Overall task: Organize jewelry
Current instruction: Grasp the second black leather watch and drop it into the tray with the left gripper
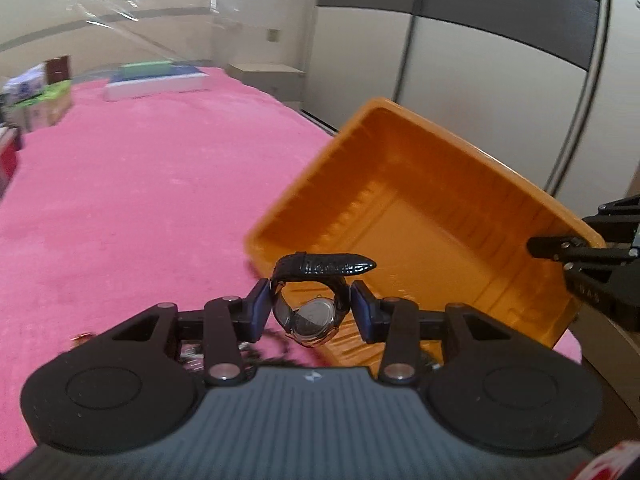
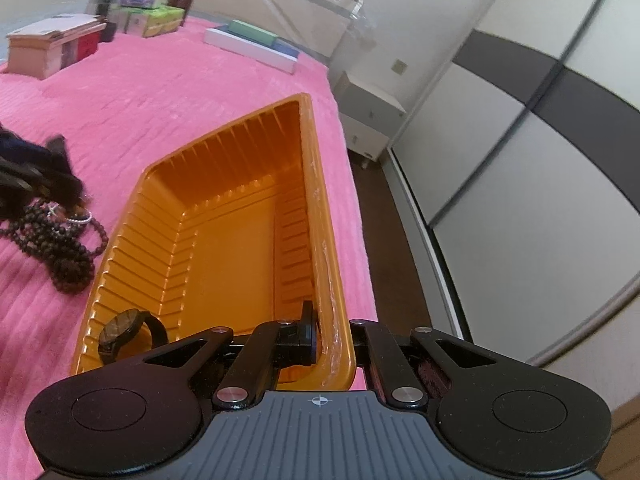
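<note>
From the left wrist, the left claw (image 1: 311,309) is pinching a watch (image 1: 314,312) by its black strap, blue pads pressed on either side of the loop, the silver case hanging between them and the strap tip sticking up and to the right. It is held clear of the pink blanket (image 1: 132,184), right at the near corner of the orange tray (image 1: 404,216), which looks tilted and lifted at its right end. There the right claw (image 1: 560,250) shows at the edge of the picture, clamped on the tray's rim. The step in hand seems to be carrying this watch into the tray; the next move calls for a short reach forward over the rim, then spreading the pads so the watch drops onto the ribbed floor.

From the right wrist, the right claw (image 2: 334,338) is closed on the tray's (image 2: 224,240) side wall, one finger inside and the other outside the rim, steadying it. A second, dark watch (image 2: 124,334) already lies in the tray's near left corner. On the blanket (image 2: 160,92) just left of the tray sits a heap of dark bead strings (image 2: 64,248), with the left claw blurred above it at the picture's edge. So sorting is under way, with the beads likely to follow. Both hands point forward, angled slightly down.
</note>
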`<state>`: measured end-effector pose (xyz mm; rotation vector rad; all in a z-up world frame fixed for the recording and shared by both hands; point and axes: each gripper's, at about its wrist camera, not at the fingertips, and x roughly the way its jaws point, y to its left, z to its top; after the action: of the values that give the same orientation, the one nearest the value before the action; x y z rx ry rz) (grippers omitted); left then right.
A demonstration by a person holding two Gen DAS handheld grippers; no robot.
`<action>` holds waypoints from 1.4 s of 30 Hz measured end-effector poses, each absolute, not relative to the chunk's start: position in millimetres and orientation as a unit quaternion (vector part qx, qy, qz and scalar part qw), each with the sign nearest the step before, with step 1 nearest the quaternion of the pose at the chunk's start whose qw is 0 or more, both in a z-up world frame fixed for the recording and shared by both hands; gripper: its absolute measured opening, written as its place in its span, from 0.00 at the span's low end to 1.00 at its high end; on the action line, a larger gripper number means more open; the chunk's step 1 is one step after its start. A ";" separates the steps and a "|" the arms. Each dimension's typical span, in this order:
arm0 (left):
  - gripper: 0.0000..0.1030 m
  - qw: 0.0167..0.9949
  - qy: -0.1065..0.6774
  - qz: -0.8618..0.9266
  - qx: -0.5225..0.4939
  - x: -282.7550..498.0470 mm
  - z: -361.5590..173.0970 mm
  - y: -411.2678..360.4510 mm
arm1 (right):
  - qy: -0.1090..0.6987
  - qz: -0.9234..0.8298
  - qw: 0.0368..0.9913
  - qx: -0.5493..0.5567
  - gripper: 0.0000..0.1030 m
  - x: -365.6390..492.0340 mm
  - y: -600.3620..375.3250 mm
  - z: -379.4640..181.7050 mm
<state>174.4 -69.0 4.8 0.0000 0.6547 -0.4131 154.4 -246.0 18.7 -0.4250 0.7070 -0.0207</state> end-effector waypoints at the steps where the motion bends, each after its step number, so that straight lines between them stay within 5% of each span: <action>1: 0.38 0.924 0.321 -0.207 0.002 177.2 2.9 -74.5 | 0.346 -0.014 0.916 -0.200 0.04 154.3 -247.2 19.2; 21: 0.44 0.908 0.340 -0.244 -0.004 214.1 -14.6 -100.7 | 0.371 -0.014 0.912 -0.173 0.04 157.6 -259.2 22.4; 42: 0.53 0.938 0.344 -0.032 -0.001 131.3 -48.7 67.0 | 0.379 0.001 0.908 -0.179 0.05 154.8 -261.5 18.8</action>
<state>131.3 67.0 -48.7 -0.0022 0.7023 -0.0645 154.8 -261.5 18.8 -0.3687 0.7817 0.0012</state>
